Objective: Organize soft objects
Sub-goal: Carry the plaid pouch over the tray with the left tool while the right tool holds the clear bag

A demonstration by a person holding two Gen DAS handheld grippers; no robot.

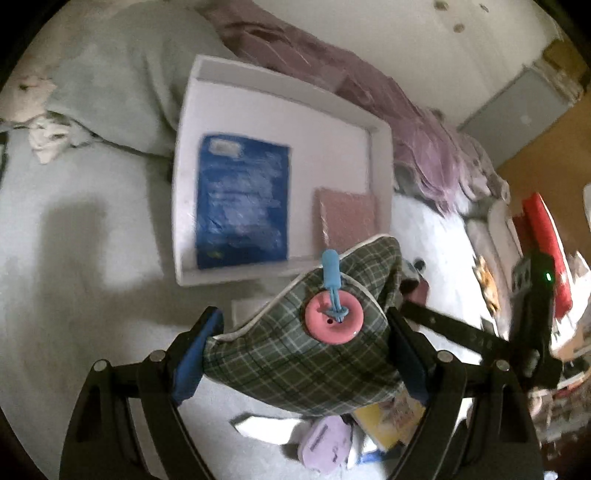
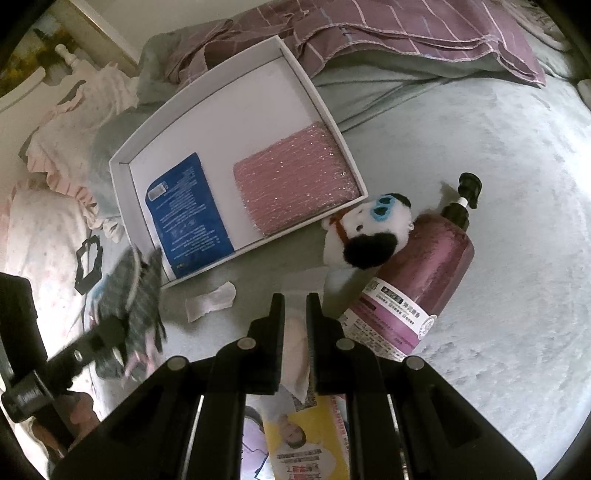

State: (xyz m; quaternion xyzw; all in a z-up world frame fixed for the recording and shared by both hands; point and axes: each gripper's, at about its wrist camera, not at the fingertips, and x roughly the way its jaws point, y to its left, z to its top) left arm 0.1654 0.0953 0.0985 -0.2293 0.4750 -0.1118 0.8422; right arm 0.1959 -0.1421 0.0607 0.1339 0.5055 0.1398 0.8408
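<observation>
**Left clamped on plaid pouch, right nearly closed on nothing**

Your left gripper (image 1: 301, 345) is clamped on the green plaid pouch (image 1: 303, 354): blue pads (image 1: 194, 354) press into both its sides and the fabric bulges between them. Pouch is off the bed, in front of the near edge of the white box (image 1: 382, 162). A pink button (image 1: 334, 317) with a blue loop tag (image 1: 330, 271) sits on top of it. Frame is motion-blurred.

In the box: a blue packet (image 1: 242, 201) lies flat on the left side, a pink glittery pad (image 1: 347, 218) in the right corner. The two are apart, with bare white floor between them.

Your right gripper (image 2: 295, 306) has its fingers close together, a narrow gap showing, nothing held between the tips. It hangs above a yellow printed pack (image 2: 306, 443) on the grey-green bedsheet (image 2: 498, 258).

From the right wrist view, just beyond the fingers: a black-and-white plush toy (image 2: 365, 232) leans against a purple pump bottle (image 2: 410, 291) lying on its side, both just outside the box's near corner. A crumpled white wrapper (image 2: 210, 301) lies on the sheet beside the box. A purple striped quilt (image 2: 406, 33) is bunched behind the box. A lilac pouch (image 1: 327, 441) lies under your left gripper.
</observation>
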